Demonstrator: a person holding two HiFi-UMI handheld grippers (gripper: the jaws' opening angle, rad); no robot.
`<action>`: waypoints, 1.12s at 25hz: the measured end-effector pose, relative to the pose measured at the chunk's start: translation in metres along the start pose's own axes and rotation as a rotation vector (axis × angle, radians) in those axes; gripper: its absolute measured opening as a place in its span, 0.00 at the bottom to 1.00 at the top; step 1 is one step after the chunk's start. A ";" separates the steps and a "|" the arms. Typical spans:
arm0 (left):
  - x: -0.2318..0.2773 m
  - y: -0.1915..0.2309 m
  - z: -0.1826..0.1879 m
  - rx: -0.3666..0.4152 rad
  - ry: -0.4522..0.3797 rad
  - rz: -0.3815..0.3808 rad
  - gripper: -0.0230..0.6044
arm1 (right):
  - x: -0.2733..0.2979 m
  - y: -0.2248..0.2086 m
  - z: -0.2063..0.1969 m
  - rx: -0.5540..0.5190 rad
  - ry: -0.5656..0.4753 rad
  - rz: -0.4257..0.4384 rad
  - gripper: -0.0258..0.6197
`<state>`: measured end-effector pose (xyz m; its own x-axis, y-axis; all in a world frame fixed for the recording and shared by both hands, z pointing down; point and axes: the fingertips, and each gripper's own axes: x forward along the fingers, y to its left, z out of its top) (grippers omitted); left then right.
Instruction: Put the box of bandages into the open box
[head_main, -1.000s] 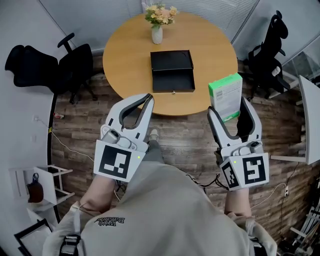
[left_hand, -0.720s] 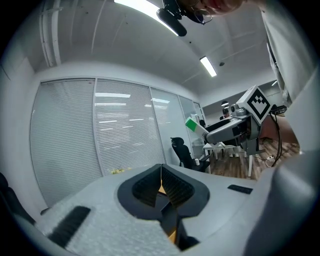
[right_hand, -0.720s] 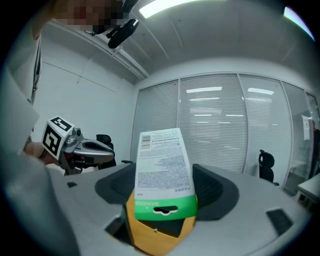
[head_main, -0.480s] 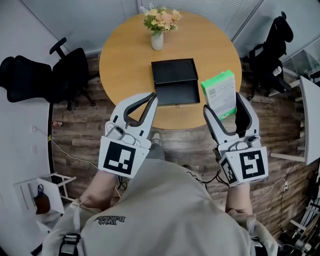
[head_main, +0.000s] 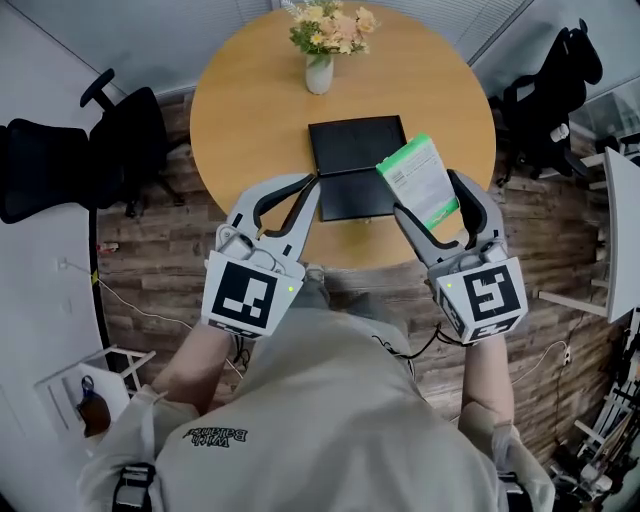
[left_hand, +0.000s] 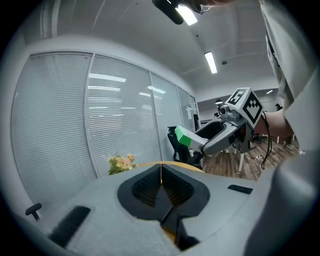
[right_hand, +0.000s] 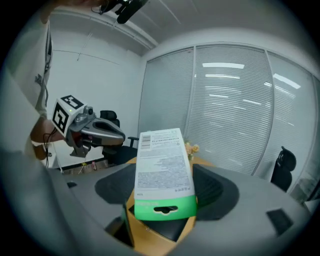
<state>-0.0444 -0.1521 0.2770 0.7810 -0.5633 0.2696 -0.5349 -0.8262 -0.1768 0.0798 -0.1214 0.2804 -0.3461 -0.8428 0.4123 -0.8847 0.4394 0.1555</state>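
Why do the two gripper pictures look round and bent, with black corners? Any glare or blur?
Left gripper view: a wide-angle lens bends the blinds and blackens the corners; the ceiling lights glare white. Right gripper view: same round bending; the box of bandages looms large, its small print soft. Head view: evenly lit, milder bending, the round table sharp.

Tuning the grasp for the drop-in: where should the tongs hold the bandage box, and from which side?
Grip the green hang-tab end, coming from the person's side, as the right tongs hold the bandage box now. It is a long flat carton, so an end grip leaves the white printed end jutting free toward the open black box. The left tongs are shut and empty.
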 end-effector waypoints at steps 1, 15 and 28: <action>0.003 0.003 -0.005 -0.006 0.007 -0.006 0.07 | 0.008 -0.001 -0.006 -0.015 0.027 0.009 0.55; 0.035 0.017 -0.051 -0.073 0.118 -0.005 0.07 | 0.075 0.015 -0.067 -0.013 0.222 0.232 0.55; 0.067 0.014 -0.090 -0.140 0.237 0.012 0.07 | 0.117 0.027 -0.125 -0.104 0.358 0.447 0.55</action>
<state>-0.0282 -0.2008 0.3776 0.6860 -0.5427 0.4847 -0.5960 -0.8012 -0.0536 0.0545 -0.1699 0.4451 -0.5356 -0.4188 0.7333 -0.6355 0.7718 -0.0234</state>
